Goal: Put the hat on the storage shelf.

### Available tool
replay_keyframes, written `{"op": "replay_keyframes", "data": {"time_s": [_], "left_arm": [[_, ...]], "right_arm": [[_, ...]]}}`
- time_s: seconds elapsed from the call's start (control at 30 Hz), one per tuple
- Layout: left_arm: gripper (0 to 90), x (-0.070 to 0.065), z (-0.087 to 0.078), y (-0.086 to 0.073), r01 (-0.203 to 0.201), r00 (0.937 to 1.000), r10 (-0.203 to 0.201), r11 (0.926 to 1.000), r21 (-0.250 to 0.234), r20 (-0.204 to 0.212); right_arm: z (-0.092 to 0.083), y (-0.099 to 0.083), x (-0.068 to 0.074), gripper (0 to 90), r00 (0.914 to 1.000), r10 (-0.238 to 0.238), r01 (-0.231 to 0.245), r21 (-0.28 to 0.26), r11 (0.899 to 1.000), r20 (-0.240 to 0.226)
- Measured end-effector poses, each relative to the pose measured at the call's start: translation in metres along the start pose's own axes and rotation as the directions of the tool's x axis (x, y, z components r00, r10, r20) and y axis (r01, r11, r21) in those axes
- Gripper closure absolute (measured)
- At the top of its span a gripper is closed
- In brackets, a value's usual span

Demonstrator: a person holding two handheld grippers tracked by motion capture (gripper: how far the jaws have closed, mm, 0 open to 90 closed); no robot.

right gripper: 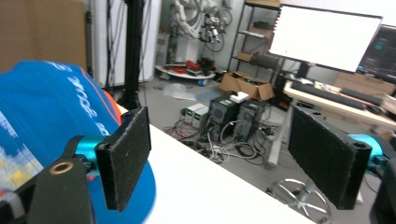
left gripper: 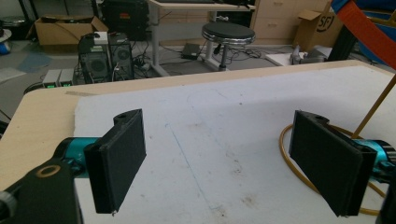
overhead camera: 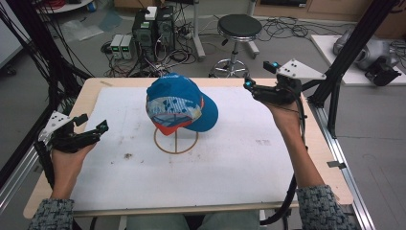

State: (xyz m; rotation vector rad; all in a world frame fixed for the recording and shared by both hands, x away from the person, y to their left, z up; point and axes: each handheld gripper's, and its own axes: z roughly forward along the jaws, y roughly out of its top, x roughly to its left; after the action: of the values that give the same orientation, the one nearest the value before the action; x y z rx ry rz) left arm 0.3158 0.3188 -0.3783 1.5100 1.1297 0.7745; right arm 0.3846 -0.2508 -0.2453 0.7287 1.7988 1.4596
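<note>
A: Cap [overhead camera: 181, 104] sits on a wire stand [overhead camera: 175, 139], mid-table, on the white mat [overhead camera: 230, 163]. Blue, orange under the brim, patterned front panel.

B: High view, grippers?

A: Left gripper [overhead camera: 91, 125] low at the mat's left edge, jaws apart, nothing between them. Right gripper [overhead camera: 261, 75] raised near the far right of the table [overhead camera: 91, 91], right of the cap and apart from it. Jaws apart there too, empty.

B: Anything touching the cap?

A: No. Both grippers clear of it. Stool [overhead camera: 238, 28] and PC towers [overhead camera: 152, 28] on the floor behind the table.

B: Left gripper view?

A: Left gripper [left gripper: 224, 163] wide open over bare mat [left gripper: 210, 130]. Stand's ring [left gripper: 299, 172] runs behind the right-hand pad, its rod angling up at the frame's right. Orange brim strip [left gripper: 369, 32] in the top right corner.

B: Right gripper view?

A: Right gripper [right gripper: 233, 163] wide open, nothing held. Cap [right gripper: 42, 116] at frame left, behind the left-hand pad; contact with that pad cannot be told. Monitor [right gripper: 327, 35] and towers [right gripper: 233, 114] in the background.
</note>
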Motion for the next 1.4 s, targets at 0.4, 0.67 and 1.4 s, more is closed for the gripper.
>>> {"op": "replay_keyframes", "data": {"time_s": [0.4,0.67,1.4], "left_arm": [[18.8,-0.003,0.004,0.002,-0.009,0.9999,0.009,1.0,0.0,0.006],[18.8,-0.004,0.005,0.002,-0.009,0.9999,0.009,1.0,-0.001,0.005],[18.8,-0.005,0.004,0.0,-0.015,0.9999,0.015,0.9999,0.0,0.005]], "right_arm": [[-0.049,-0.041,-0.017,12.3,0.9949,0.056,-0.056,0.002,0.998,0.084],[-0.079,-0.073,-0.019,11.5,0.9868,0.126,-0.124,-0.024,0.992,0.102],[-0.089,-0.151,-0.02,11.4,0.9627,0.227,-0.239,0.069,0.969,0.147]]}}
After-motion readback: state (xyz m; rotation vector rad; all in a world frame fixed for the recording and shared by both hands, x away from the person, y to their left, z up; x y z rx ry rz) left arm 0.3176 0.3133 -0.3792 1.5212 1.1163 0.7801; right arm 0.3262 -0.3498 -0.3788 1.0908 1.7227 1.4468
